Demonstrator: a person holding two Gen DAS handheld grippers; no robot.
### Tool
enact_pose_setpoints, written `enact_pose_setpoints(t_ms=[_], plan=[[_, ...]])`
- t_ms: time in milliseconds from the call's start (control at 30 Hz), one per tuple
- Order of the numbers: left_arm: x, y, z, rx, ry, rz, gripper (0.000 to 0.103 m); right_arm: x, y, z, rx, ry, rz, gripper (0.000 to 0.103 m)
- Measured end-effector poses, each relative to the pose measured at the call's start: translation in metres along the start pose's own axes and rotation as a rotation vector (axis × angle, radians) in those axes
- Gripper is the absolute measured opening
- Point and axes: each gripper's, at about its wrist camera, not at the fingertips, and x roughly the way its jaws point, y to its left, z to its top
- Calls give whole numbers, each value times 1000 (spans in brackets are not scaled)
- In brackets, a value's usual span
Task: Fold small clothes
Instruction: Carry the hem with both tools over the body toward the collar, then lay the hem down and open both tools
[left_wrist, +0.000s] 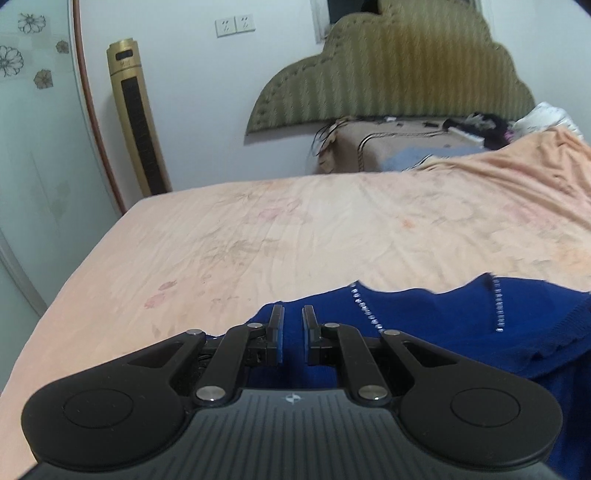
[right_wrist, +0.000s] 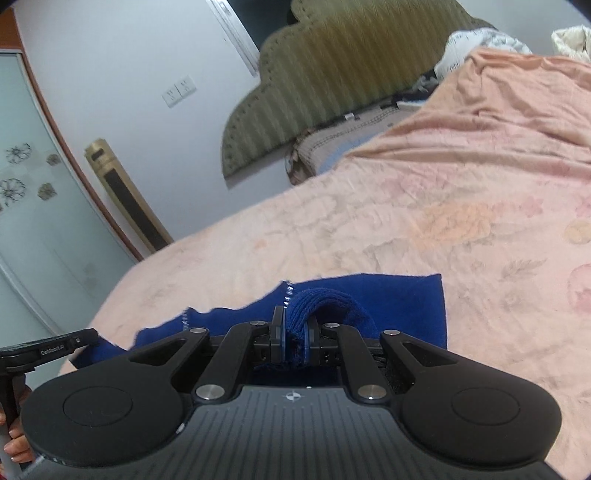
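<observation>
Ahead of my tools stretches the bed under a peach floral sheet — a blue knit garment lying at its near edge.

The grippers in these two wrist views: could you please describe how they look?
Both are matte black. Each gripper has two straight fingers with blue pads, linkage arms on silver pivot pins, two round lobes and a ribbed grey body bearing a small white emblem. Seen from the right wrist, the left one's side carries white lettering.
</observation>
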Motion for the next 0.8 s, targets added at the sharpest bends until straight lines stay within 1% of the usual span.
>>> enact_pose_setpoints(t_ms=[167,233,333,433,533,600,700,800], plan=[[27,3,1,-12,54,29,9,26,-10,2,19,37,-15,12],[28,8,0,-23,83,19,10,32,-12,2,20,49,-15,12],[22,22,-5,-56,129,-61,10,36,-14,1,6,61,-10,12],[8,34,-16,-75,161,-108,10,39,-19,0,19,75,-6,13],[-6,43,-29,-92,184,-172,10,42,-23,0,34,82,-1,13],[-10,45,-38,-94,216,-236,11,44,-23,0,29,86,-3,13],[-2,43,-43,-109,264,-337,11,47,-22,0,21,91,-4,13],[14,40,-43,-147,295,-363,13,47,-21,0,20,91,-3,14]])
